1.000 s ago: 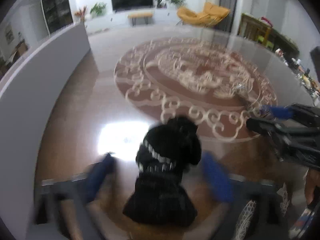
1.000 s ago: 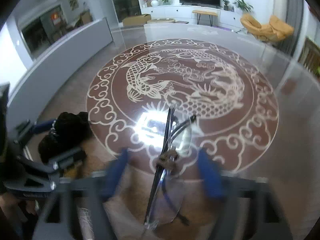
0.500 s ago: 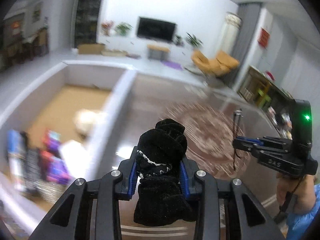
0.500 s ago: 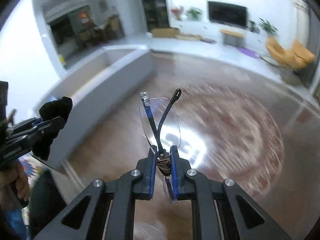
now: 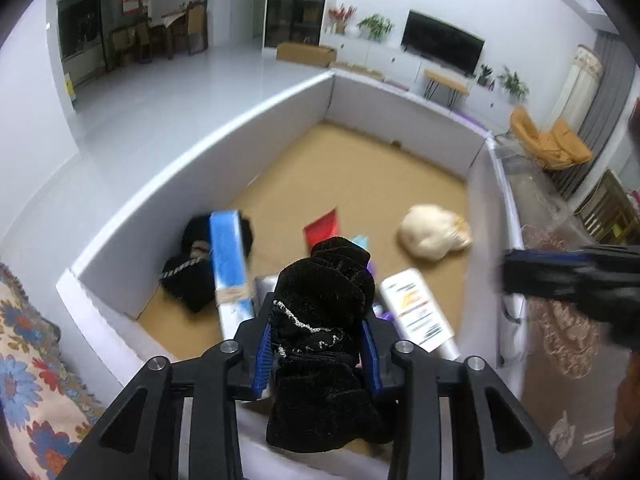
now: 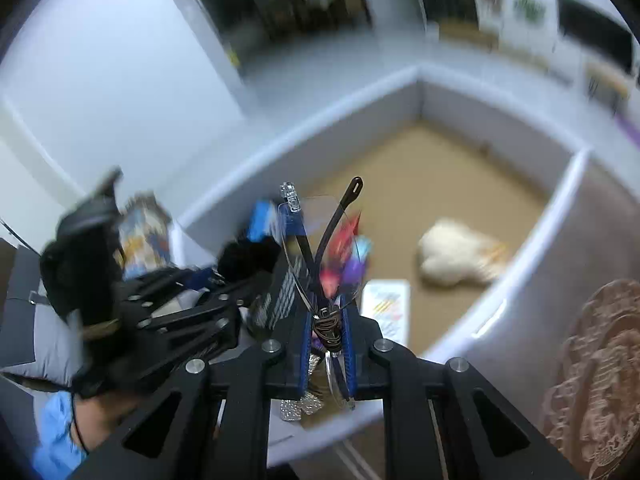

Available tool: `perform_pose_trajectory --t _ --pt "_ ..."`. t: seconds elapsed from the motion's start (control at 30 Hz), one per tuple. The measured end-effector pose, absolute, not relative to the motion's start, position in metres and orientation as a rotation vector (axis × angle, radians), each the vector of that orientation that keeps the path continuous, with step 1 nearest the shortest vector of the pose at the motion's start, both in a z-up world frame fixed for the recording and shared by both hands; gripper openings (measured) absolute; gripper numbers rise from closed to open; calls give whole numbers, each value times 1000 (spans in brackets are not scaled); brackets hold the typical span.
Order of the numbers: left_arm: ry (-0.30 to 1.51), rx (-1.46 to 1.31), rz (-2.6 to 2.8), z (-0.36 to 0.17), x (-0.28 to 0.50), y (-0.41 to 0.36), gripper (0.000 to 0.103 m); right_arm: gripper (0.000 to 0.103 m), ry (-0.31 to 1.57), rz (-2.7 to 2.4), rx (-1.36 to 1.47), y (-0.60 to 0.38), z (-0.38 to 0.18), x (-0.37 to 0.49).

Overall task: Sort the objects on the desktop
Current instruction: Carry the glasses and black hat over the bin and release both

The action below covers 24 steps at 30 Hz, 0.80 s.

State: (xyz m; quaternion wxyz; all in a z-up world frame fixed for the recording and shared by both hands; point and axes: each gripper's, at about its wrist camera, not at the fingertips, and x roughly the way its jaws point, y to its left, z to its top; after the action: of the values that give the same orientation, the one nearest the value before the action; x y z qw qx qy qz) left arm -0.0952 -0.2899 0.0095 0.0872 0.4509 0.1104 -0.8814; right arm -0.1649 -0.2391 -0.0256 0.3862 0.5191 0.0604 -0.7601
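Grippers over the white-walled box [image 5: 208, 136], each carrying one thing.
Left hand-held gripper [image 5: 318, 346] clamps a black velvet pouch [image 5: 324, 320] above the box's near wall; below lie a blue carton [image 5: 228, 264], another black pouch [image 5: 192, 280], a red packet [image 5: 322, 230], a white tube [image 5: 416, 308] and a cream pouch [image 5: 432, 232]. Right hand-held gripper [image 6: 329, 344] pinches folded glasses [image 6: 320, 248] upright above the same box.

White-walled box [image 5: 200, 136] with brown cardboard floor, holding cream pouch [image 5: 434, 232], black pouch [image 5: 192, 276], blue carton [image 5: 228, 256], red card [image 5: 322, 230], white tube [image 5: 416, 308], patterned tabletop [image 5: 560, 344] beside it
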Motion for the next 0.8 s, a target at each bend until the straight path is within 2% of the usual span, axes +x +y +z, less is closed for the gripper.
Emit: perform_pose_trajectory --t 0.03,0.07,0.1,0.13,0.17,0.2,0.3,0.37,0.5,0.57,0.67,0.8 --pt "340 1347 -2619 6 -95 -292 44 21 165 -1924 1362 -249 -37 -170" --pt "356 1347 -2621 3 -93 -292 54 26 189 -1932 1395 -259 -49 -175" --pt "369 1340 -2627 1 -91 -294 72 38 196 -1946 1398 -264 -56 -178" --pt "364 1325 -2625 1 -89 -295 82 55 193 -1957 1390 -266 -60 -181" --pt "342 1290 -2623 3 -85 -295 93 64 189 -1972 1383 -267 -63 -184" --pt "309 1243 -2624 7 -81 -292 95 73 177 -1998 1370 -266 -64 -186" --pt "207 1124 -2535 14 -75 -289 100 80 147 -2037 1317 -258 -58 -192" --pt "202 1095 -2448 20 -69 -291 100 83 181 -2076 1287 -256 -48 -191" --pt "400 1095 -2467 23 -65 -298 100 103 280 -2181 1220 -241 -19 -186" --pt "451 1137 -2463 21 -67 -300 100 103 347 -2209 1203 -235 -15 -184" --pt "360 1140 -2451 28 -68 -295 100 103 457 -2253 1150 -226 -14 -174" --pt "261 1060 -2442 46 -62 -283 100 103 444 -2276 1116 -217 -16 -171"
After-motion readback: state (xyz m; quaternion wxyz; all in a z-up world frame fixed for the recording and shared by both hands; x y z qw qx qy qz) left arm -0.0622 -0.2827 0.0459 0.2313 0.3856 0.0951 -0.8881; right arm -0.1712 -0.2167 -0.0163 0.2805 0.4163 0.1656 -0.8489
